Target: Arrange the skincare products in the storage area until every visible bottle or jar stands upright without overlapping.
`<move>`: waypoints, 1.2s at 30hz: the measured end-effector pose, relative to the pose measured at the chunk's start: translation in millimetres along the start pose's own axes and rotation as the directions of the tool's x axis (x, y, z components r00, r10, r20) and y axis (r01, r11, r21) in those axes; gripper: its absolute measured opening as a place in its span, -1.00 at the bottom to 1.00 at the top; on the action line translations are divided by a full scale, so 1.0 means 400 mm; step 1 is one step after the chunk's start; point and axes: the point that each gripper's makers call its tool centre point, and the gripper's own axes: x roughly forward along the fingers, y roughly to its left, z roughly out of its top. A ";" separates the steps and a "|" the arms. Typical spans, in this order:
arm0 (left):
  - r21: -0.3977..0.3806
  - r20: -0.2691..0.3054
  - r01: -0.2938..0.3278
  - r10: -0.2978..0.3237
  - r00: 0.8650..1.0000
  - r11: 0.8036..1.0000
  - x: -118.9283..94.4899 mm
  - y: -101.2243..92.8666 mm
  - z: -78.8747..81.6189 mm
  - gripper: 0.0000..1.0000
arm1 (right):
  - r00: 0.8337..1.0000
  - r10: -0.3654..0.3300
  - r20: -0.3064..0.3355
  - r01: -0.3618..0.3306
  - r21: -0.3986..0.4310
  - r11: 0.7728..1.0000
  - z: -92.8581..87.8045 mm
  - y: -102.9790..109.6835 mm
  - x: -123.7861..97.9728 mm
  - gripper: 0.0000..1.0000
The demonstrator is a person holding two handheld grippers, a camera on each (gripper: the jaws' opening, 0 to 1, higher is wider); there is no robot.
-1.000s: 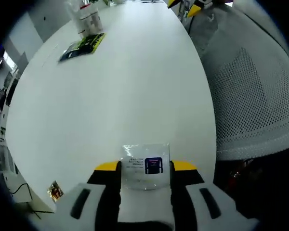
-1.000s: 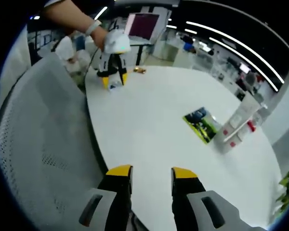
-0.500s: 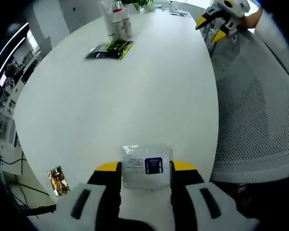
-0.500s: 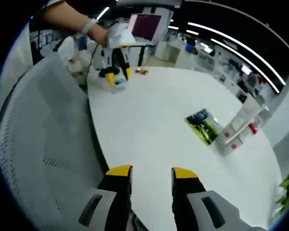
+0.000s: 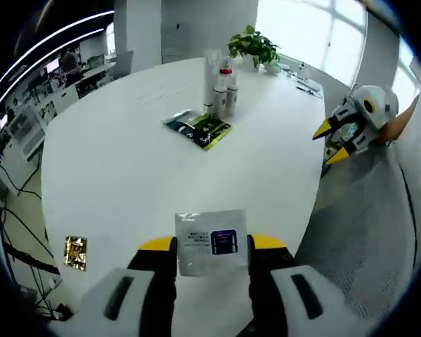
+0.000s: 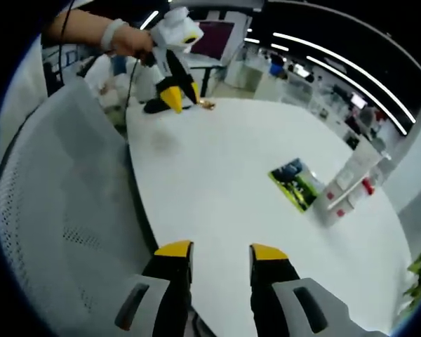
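My left gripper (image 5: pixel 212 243) is clenched on a small clear sachet (image 5: pixel 211 241) with a white label and a dark blue square printed on it; the sachet sits upright between the yellow-tipped jaws, pressed on both sides, and it is lifted clear of the white table (image 5: pixel 126 175). Below and to the left of those jaws, near the table's edge, a little gold foil packet (image 5: pixel 74 251) lies flat by itself.

Farther out across the table, a green and dark flat pouch (image 5: pixel 198 127) lies on the surface, and just beyond it the skincare bottles (image 5: pixel 219 83) stand upright in a tight cluster, white tubes with a red cap among them. They are too close together for me to tell whether they touch. Past them, at the far edge, a potted plant (image 5: pixel 254 47) stands near the windows.

My right gripper (image 6: pixel 219 251) is released, its two yellow tips parted with bare table showing between them, hovering over the near edge of the table beside a grey mesh chair back (image 6: pixel 56 210). From this side the pouch (image 6: pixel 295 182) lies to the right of centre, with the bottles (image 6: pixel 347 186) right beside it, farther right. At the far left end of the table I see my left hand (image 6: pixel 130 41) holding the other gripper (image 6: pixel 172 63), raised above the surface.
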 end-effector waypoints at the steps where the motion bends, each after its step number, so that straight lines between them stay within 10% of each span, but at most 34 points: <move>1: 0.002 0.008 -0.001 0.001 1.000 1.000 0.001 -0.013 0.003 -0.30 | 1.000 -0.004 0.000 0.004 0.003 1.000 0.000 -0.002 -0.001 -0.38; 18: -0.119 0.143 0.019 -0.002 0.990 0.993 0.041 -0.175 -0.014 -0.29 | 0.999 -0.007 -0.034 0.008 0.010 1.000 -0.018 -0.005 0.003 -0.41; 27: -0.007 0.080 0.024 -0.023 0.997 1.000 0.020 -0.211 -0.046 -0.29 | 0.999 -0.001 -0.036 0.001 -0.005 1.000 -0.014 0.001 0.005 -0.41; 36: 0.067 0.200 0.009 -0.022 0.980 0.998 0.006 -0.236 0.001 -0.29 | 0.996 0.080 -0.043 -0.078 0.061 0.995 -0.012 0.030 0.012 -0.41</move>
